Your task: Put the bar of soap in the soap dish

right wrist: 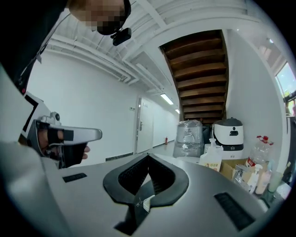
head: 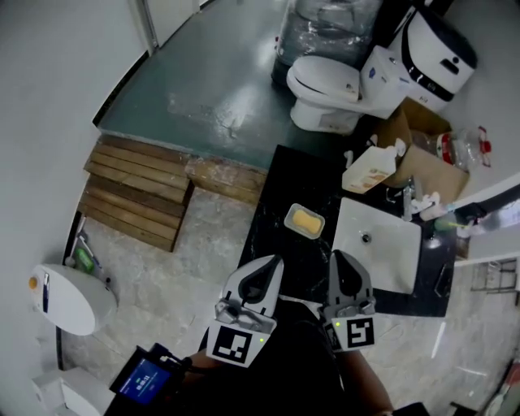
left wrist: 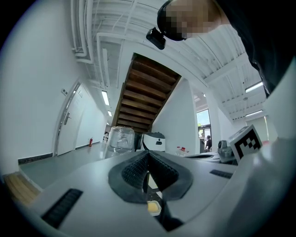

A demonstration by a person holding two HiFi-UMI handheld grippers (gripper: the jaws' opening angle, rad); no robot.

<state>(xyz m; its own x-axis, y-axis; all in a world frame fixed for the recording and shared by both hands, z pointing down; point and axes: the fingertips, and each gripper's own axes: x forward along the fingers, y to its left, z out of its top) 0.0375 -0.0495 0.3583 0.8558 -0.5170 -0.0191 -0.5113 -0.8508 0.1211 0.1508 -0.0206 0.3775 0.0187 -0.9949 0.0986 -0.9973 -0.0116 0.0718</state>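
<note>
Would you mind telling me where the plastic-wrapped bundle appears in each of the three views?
Head view: the plastic-wrapped bundle at the top, behind the toilet.
Left gripper view: the bundle left of centre, mid-height.
Right gripper view: the bundle right of centre, mid-height.
Shared landmark: the white-and-black appliance, just right of it in all three.

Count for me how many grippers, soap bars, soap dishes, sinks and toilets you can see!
Grippers: 2 (left gripper, right gripper)
Bar of soap: 1
Soap dish: 1
Sink: 1
Toilet: 1
Total: 6
</note>
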